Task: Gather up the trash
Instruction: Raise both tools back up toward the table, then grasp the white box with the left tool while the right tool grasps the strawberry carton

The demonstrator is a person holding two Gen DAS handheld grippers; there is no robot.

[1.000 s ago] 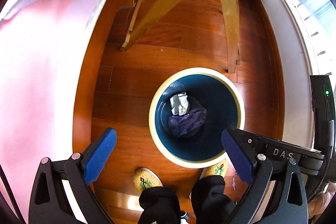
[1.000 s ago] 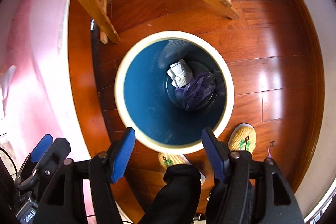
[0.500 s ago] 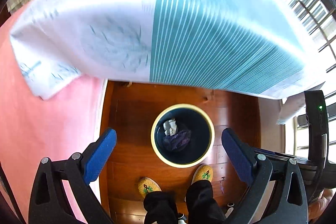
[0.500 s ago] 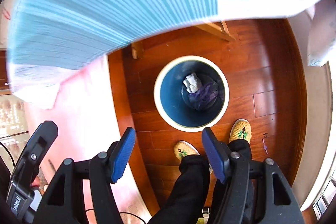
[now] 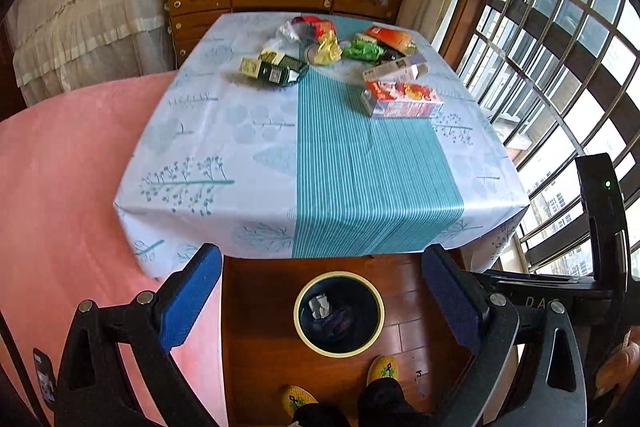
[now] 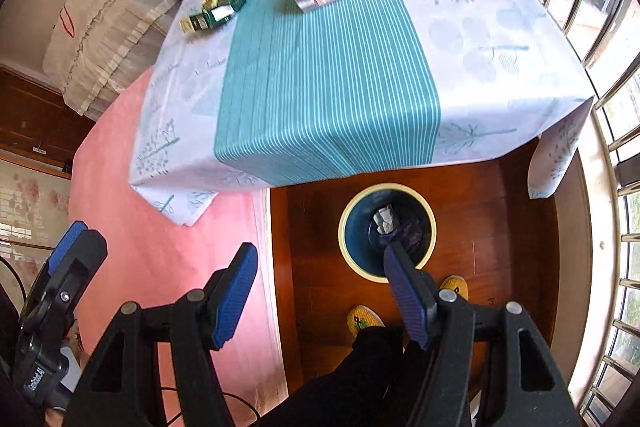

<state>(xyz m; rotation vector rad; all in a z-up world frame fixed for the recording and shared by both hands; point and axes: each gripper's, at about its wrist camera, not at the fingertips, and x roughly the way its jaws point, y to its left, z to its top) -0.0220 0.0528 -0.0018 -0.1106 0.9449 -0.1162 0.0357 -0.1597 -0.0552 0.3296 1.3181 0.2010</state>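
Pink bedding fills the left of both views, and beside it stands the table under its pale cloth with a teal striped band. A second ago both cameras looked straight down into the bin; now they have swung up, so the whole tabletop has come into sight while the bin sits small on the wooden floor just in front of the table's near edge, with the person's yellow slippers beside it. Crumpled white paper and something purple already lie inside it.

Going left to right across the far half of the table: a dark green box with a small yellowish carton at its end, a clear wrapper, a yellow crumpled wrapper, green wrappers, an orange packet, and nearest of the lot a red and white carton lying on its side, with a paler box just behind it.

The left tongs are spread wide and carry nothing; the right tongs are likewise released and empty, one blue pad crossing the view of the bin.

This lift away from the bin suggests a drop is finished and the next fetch is beginning. Much trash is left, all well apart from the tongs, so the task looks far from done. The red and white carton seems the easiest next reach.
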